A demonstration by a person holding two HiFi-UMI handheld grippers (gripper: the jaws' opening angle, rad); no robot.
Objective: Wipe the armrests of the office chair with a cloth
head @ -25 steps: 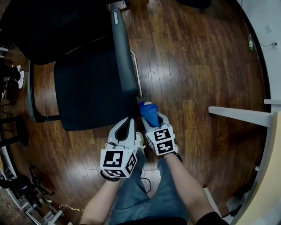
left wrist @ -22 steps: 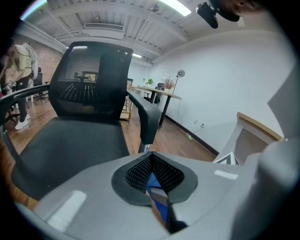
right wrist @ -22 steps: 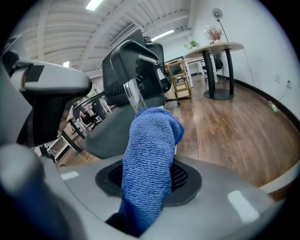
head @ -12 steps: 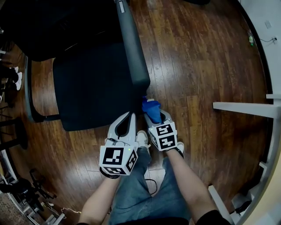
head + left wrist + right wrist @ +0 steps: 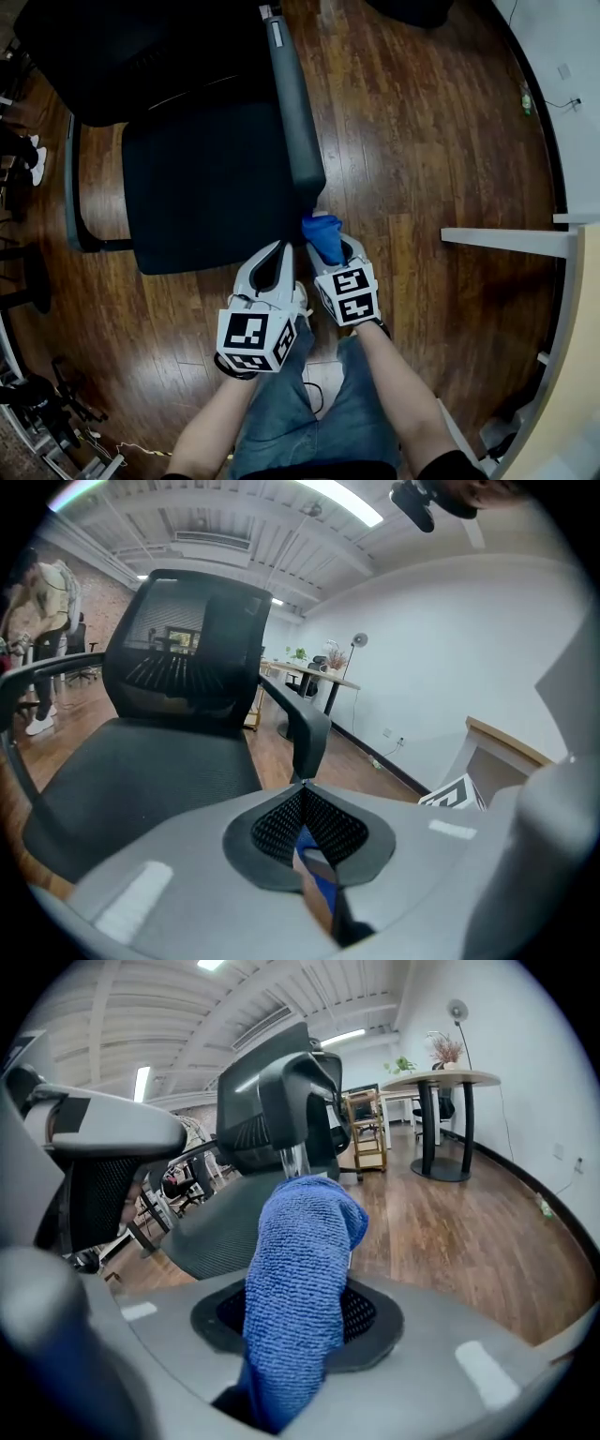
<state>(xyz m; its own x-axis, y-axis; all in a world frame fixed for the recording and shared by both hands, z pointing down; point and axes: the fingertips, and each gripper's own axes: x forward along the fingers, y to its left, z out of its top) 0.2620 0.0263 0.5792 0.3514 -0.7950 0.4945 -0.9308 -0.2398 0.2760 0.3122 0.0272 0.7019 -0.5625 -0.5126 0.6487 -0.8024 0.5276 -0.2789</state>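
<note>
A blue cloth (image 5: 322,236) is bunching up out of the right gripper (image 5: 326,246), whose jaws are clamping onto it, with the loose end folding forward past the tips. The cloth is sitting just beside the near end of one armrest (image 5: 296,112) of a black chair (image 5: 206,178). From the head view I cannot tell whether the cloth is touching the armrest pad.

The left gripper (image 5: 302,787) is hovering close beside the right one, over the front corner of the seat. Its jaws are pressing together with nothing between them.

This looks like the very start of the wipe on this armrest, with the cloth arriving at its front tip. The next move is probably calling for the cloth to go flat on top of the pad and then slide along its length toward the backrest. The second armrest (image 5: 71,178), on the far side of the seat and well apart from both grippers, would be waiting its turn after that.

Counting: one cloth, one chair being worked on, two armrests, two grippers. The person is standing on a wooden floor (image 5: 422,141), with more office furniture showing in the background of the gripper views.
</note>
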